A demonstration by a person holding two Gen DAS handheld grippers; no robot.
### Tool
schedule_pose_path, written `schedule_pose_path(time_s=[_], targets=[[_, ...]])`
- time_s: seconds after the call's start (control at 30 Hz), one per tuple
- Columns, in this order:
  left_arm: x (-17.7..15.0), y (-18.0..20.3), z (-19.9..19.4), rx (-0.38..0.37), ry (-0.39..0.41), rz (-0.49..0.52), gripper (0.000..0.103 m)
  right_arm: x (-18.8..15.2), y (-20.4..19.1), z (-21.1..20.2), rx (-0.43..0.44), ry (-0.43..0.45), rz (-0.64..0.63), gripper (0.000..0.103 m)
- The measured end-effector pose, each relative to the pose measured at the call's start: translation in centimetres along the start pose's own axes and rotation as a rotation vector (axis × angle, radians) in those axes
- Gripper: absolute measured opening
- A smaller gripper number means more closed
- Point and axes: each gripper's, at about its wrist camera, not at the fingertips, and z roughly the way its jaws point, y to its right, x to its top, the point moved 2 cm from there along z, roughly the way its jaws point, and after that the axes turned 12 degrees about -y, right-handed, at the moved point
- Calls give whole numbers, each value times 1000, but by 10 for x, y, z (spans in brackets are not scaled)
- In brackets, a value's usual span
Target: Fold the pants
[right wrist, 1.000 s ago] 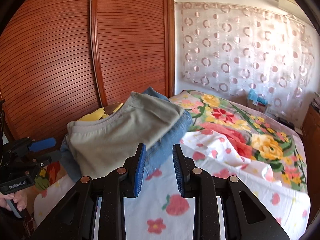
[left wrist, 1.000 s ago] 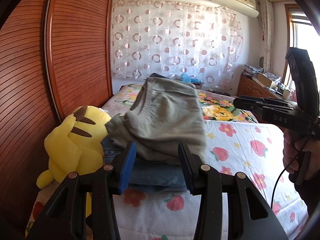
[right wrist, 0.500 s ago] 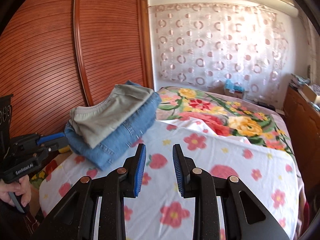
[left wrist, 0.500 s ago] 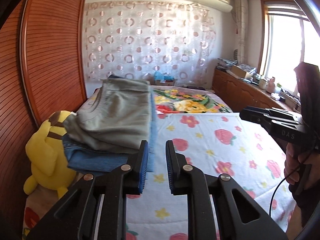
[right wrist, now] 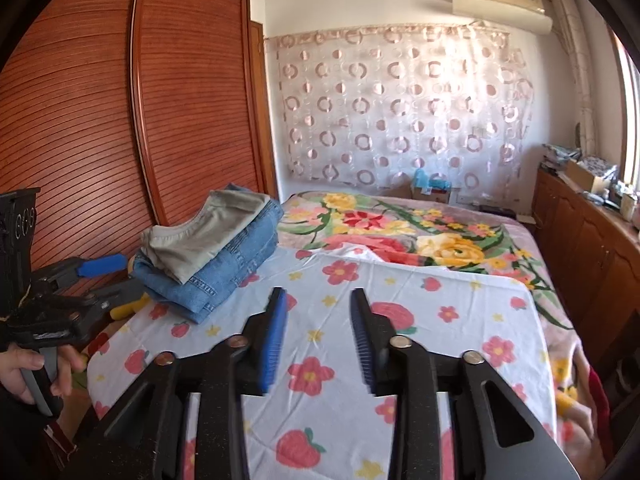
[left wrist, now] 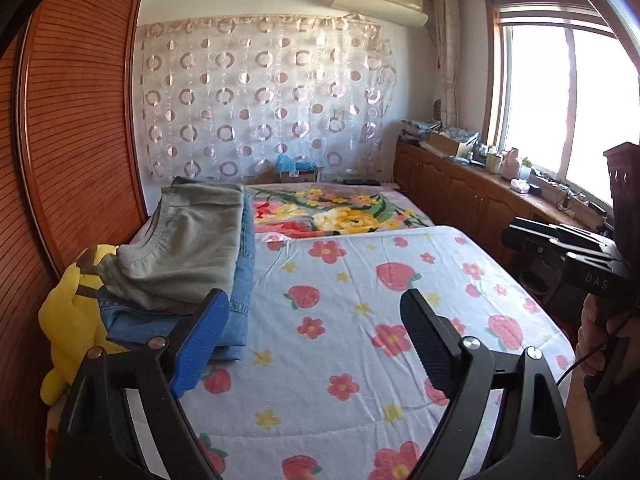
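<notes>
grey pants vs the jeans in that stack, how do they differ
The grey pants lie on top; the jeans sit underneath, resting on the bedsheet. The grey pants are plain grey-green with a soft ribbed waistband; the jeans are blue denim with visible stitched seams. The jeans make the thicker bundle and stick out past the grey pants along the side toward the middle of the bed. Both are folded and stacked near the wardrobe side of the bed.

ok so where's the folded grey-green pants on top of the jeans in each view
Left wrist view: the folded grey-green pants lie left of centre, atop folded blue denim jeans, beyond the left finger.
Right wrist view: the pants lie at middle left, on the jeans.
Shared landmark: the white circle-patterned curtain.
</notes>
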Motion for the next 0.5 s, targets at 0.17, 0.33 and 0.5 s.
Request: schedule_pose_path(time_s=[0.17, 0.33, 0.5], targets=[[4, 13, -5, 28, 9, 31, 88, -13, 4, -15, -29, 13, 37, 61], [7, 27, -11, 58, 21, 39, 88, -20, 2, -27, -77, 26, 87, 62], [8, 35, -20, 63, 36, 24, 88, -20, -3, -39, -109, 37, 129, 63]])
